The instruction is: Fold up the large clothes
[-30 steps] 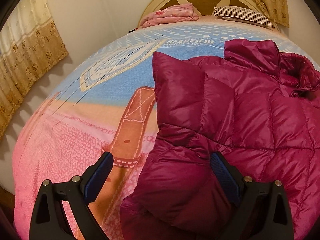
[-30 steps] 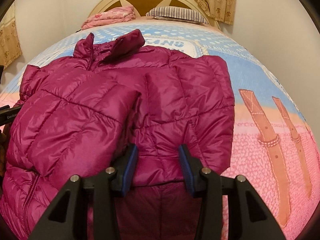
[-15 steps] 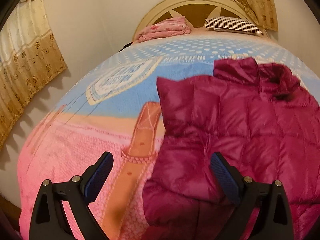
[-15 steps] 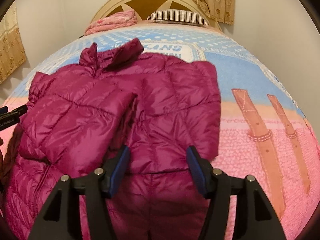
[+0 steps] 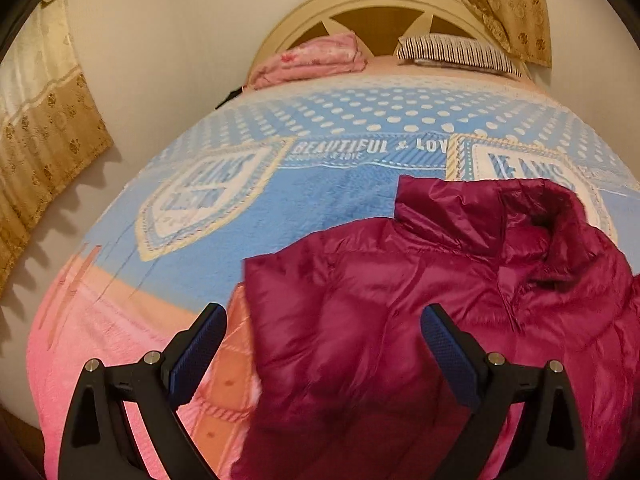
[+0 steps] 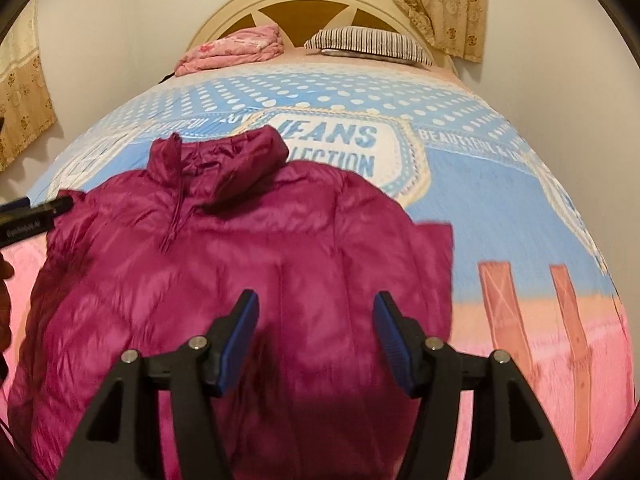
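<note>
A magenta puffer jacket (image 5: 420, 264) lies front up on the bed, collar toward the headboard and both sleeves folded in over the body. My left gripper (image 5: 323, 314) hovers open above its left edge, with nothing between the fingers. In the right wrist view the jacket (image 6: 260, 240) fills the middle. My right gripper (image 6: 315, 297) hangs open above its lower part, clear of the fabric. A finger of the left gripper (image 6: 36, 216) shows at the far left edge, beside the jacket's shoulder.
The bed cover (image 5: 200, 240) is blue with white dots and lettering, turning pink toward me. A folded pink blanket (image 5: 316, 60) and a striped pillow (image 5: 456, 54) lie by the cream headboard (image 5: 376, 4). Curtains (image 5: 48, 120) hang on the left wall.
Both grippers have risen and drawn back from the jacket, which now looks smaller and farther off. The right gripper's jaws have widened. The jacket lies as it was left.
</note>
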`<state>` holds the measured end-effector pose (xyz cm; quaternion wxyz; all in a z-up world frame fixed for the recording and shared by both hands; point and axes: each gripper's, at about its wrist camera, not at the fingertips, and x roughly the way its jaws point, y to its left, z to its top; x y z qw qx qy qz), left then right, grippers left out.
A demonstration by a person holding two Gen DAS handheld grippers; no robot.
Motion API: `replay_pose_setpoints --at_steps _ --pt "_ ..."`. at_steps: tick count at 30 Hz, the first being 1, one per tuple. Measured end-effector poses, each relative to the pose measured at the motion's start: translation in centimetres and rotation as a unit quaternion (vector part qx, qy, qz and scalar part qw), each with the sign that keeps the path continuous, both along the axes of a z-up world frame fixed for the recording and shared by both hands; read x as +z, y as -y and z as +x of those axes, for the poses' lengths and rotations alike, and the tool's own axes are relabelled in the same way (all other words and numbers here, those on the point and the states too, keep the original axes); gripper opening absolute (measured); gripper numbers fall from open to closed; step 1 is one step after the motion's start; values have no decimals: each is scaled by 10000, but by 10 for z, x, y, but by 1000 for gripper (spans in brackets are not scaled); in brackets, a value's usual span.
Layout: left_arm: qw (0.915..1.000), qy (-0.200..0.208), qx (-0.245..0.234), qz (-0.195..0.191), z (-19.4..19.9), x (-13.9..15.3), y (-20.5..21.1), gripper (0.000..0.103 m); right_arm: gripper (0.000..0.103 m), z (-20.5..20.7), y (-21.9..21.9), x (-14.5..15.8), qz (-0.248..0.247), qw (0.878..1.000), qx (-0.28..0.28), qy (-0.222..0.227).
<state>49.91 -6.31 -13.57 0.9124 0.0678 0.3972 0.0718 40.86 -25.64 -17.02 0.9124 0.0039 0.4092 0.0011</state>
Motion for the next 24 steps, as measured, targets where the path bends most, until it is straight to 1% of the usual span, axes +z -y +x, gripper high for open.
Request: replay_pose_setpoints --at_steps 4,6,9,12,14,16,19,21,24 --pt "9998 -43 -92 -178 29 0 7 98 63 39 0 5 20 10000 34 -59" --pt "9993 0 -79 -371 50 7 7 98 63 56 2 8 88 9999 39 -74" --pt "9989 122 26 -442 80 17 7 98 63 86 2 15 160 9998 89 -47" --pt "9987 161 22 -479 112 24 14 98 71 110 -2 20 217 9996 157 11" --pt "9986 116 -20 -520 130 24 21 98 71 126 -6 21 222 9995 225 24" --pt "9987 -47 -145 -492 149 16 34 98 71 140 -11 19 215 9994 256 -7" --pt "9992 -209 -220 -248 163 0 48 98 71 159 -20 9 93 9993 346 -137" --pt "9989 -334 -309 -121 165 -12 53 98 71 167 -22 4 40 9991 364 -210" --pt "9979 -409 -480 -115 158 -23 52 98 71 172 -24 -6 -71 9986 416 -317"
